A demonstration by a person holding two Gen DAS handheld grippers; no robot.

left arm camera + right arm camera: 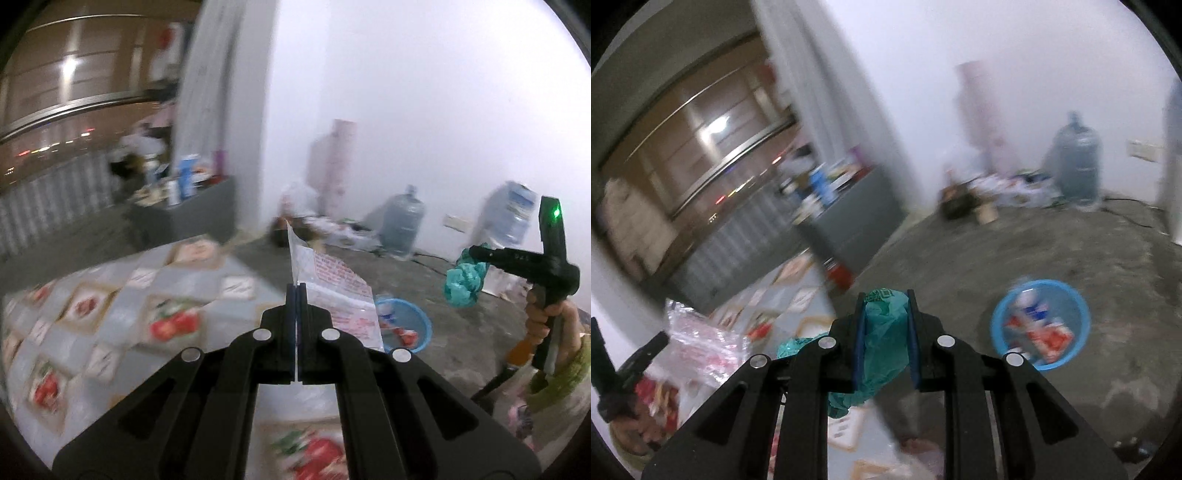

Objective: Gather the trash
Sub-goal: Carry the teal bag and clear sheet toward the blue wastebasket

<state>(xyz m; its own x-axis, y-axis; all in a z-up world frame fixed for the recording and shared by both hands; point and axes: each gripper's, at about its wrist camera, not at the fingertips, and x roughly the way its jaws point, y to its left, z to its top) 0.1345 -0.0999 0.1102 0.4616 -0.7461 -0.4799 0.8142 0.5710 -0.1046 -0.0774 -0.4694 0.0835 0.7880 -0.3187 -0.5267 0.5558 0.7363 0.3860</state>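
We held trash in both hands. Our left tool [296,291] was clamped flat on a clear plastic wrapper [332,295] with red print, its pads pressed together on the thin film. Our right tool [885,325] stood narrow, pinching a crumpled teal bag [884,332] between its blue pads. Both pieces hung in the air, up and to the left of the blue basin [1041,325] that sat on the bare concrete floor [1015,240], and neither was yet above it.

The basin already held a few wrappers in red, white and blue, so we judged part of the collecting done. These two pieces were left to carry over the basin and drop. A surface with a fruit-patterned cloth [110,306] lay to the left of the basin; blur hid whether more trash remained there.

The red print on the wrapper was too smeared to read, and so was a dark mark on the teal bag.
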